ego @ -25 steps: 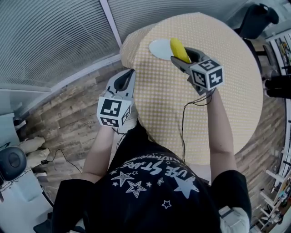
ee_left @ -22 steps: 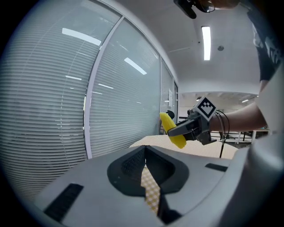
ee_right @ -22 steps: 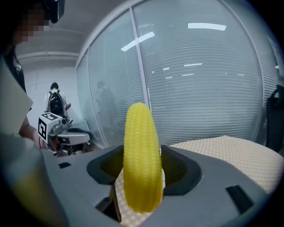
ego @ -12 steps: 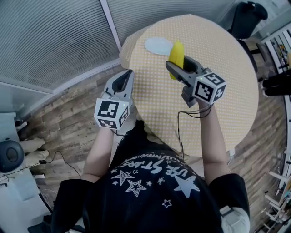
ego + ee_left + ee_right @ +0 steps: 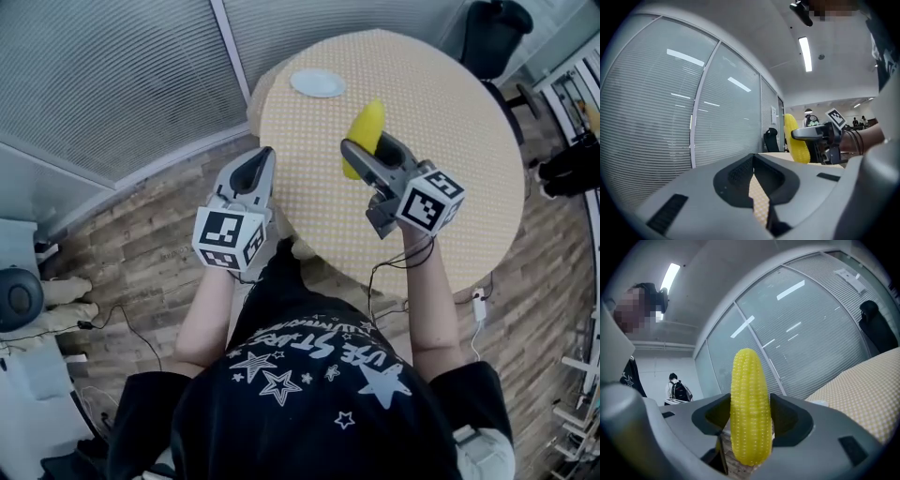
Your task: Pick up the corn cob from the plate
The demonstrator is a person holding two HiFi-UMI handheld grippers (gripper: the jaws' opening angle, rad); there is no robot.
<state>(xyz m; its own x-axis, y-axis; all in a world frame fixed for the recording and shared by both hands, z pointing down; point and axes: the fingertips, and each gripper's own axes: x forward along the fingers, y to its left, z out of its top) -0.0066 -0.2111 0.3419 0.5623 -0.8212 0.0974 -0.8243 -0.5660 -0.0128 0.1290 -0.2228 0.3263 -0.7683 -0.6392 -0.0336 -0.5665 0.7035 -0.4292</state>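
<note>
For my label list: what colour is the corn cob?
The corn cob is bright yellow; clearest in the right gripper view.

Round desk (image 5: 450, 187) in dotted yellow cloth on wood-plank floor (image 5: 141, 253); slatted blinds (image 5: 103, 75), black chair (image 5: 489, 33), ceiling strip light (image 5: 805, 54).

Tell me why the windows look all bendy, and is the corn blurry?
Left gripper view: the wide lens bows the window blinds into curves, with dark corners. Right gripper view: same bending, yet the corn cob is sharp, kernels clear. Head view: the floor planks curve too.
</note>
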